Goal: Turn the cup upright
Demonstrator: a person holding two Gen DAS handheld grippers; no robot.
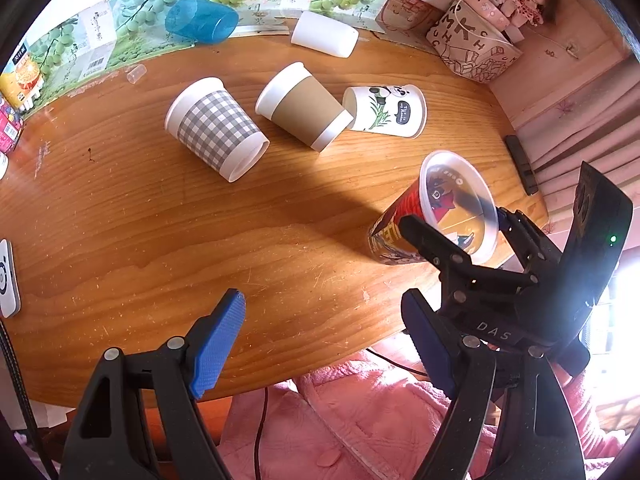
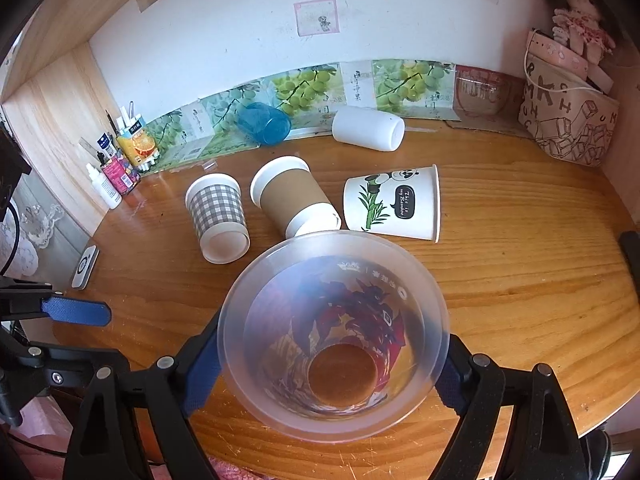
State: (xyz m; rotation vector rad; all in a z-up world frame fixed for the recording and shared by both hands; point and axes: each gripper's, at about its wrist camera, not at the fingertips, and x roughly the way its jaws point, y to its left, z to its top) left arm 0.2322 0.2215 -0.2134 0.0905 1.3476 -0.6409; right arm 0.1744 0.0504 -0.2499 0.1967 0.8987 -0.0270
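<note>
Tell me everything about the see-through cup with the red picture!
The clear plastic cup has a wide frosted rim and a red, yellow and black cartoon print around its wall. It is empty. The right tool squeezes it between blue pads, just below the rim. It tilts, mouth up, base at the wooden table.

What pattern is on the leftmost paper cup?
Grey-and-white gingham check on the paper cup, clearest in the left wrist view.

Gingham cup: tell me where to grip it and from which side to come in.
The gingham cup lies on its side on the table, open rim toward the near edge. Grip across the checked mid-wall from above, fingers either side, with the open left claw. The brown-sleeve cup lies close beside it, so keep the fingers narrow.
</note>
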